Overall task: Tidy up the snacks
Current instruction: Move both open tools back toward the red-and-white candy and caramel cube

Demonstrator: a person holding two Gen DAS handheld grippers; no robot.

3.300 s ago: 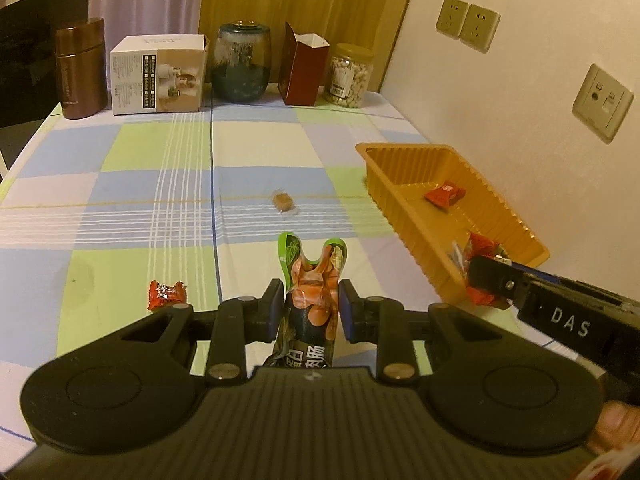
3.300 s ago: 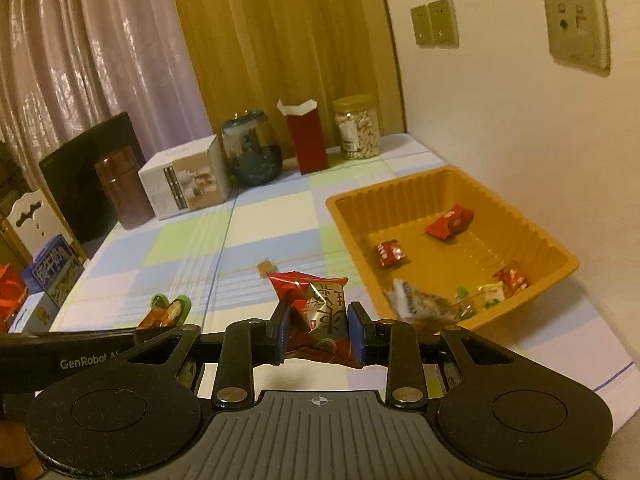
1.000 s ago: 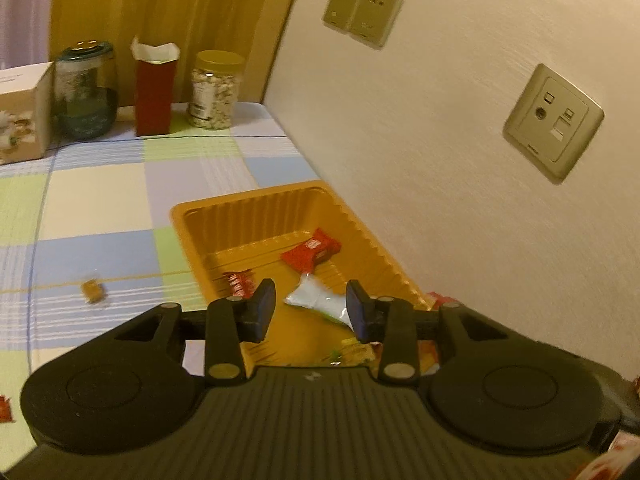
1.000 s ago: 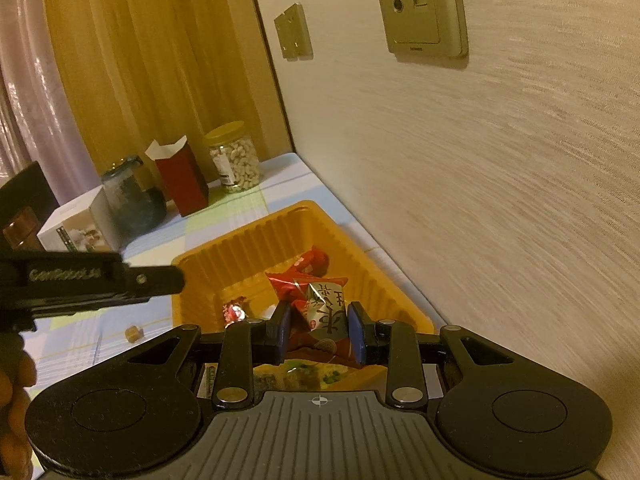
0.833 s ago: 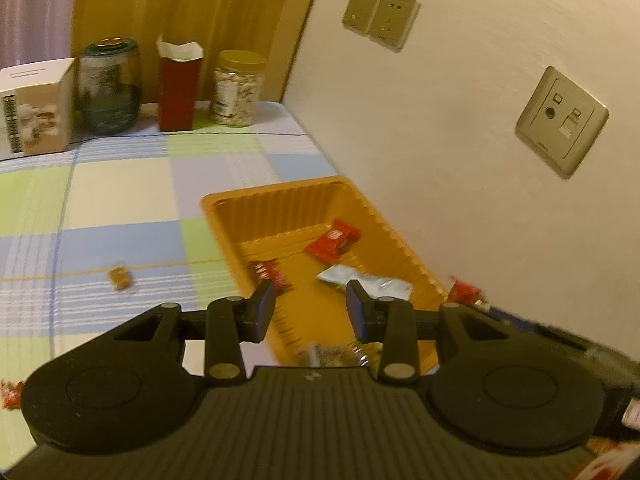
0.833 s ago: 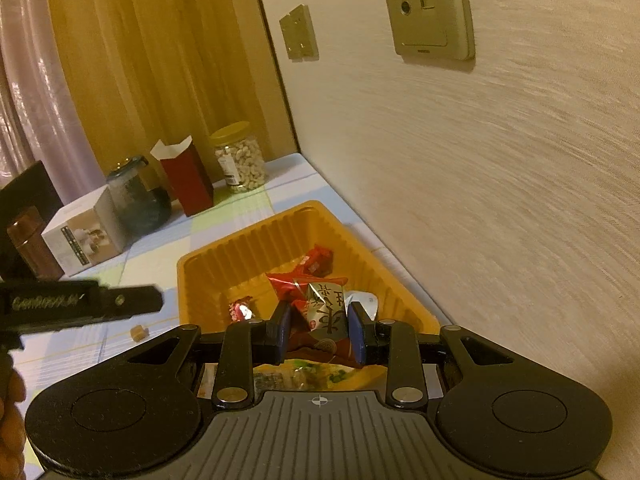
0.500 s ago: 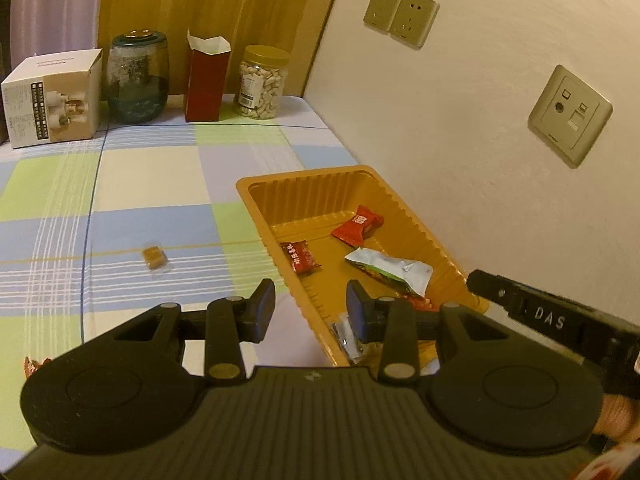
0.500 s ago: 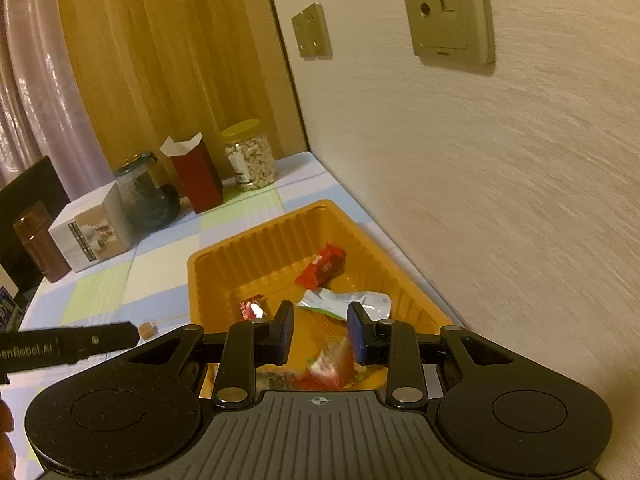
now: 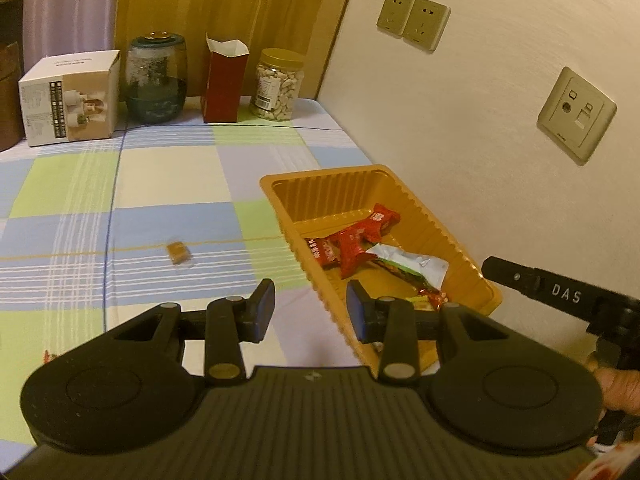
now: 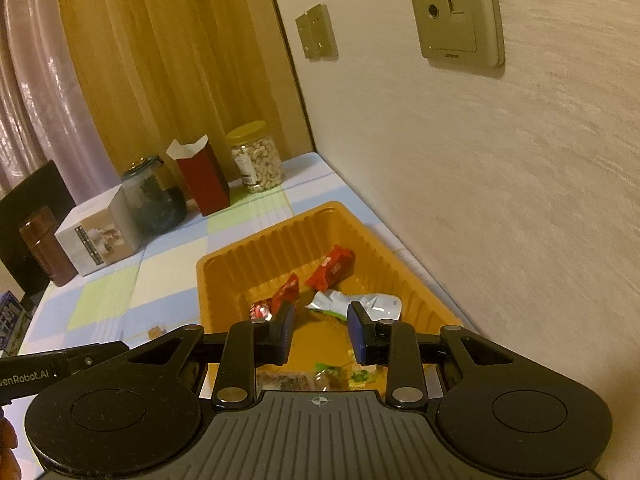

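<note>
The orange tray (image 9: 320,173) stands on the checked tablecloth next to the wall. Red packets (image 9: 354,240) and a silver-green pouch (image 9: 410,265) lie inside it. My left gripper (image 9: 311,305) hangs open and empty over the tray's near left rim. In the right wrist view my right gripper (image 10: 320,321) is open over the orange tray (image 10: 224,261), nothing between its jaws. Below it lie red packets (image 10: 330,268) and the silver pouch (image 10: 362,302). A small brown candy (image 9: 178,250) rests on the cloth left of the tray. A red snack (image 9: 47,356) peeks out at the left edge.
Along the table's back stand a white box (image 9: 70,102), a dark glass jar (image 9: 157,80), a red carton (image 9: 224,80) and a jar of nuts (image 9: 278,86). The wall with sockets (image 9: 576,114) runs close along the tray's right side. The right gripper's body (image 9: 560,292) reaches in from the right.
My right gripper let go of its red packet, which dropped into the tray. My left gripper swung back leftward from over the tray, after its green pouch landed there.
</note>
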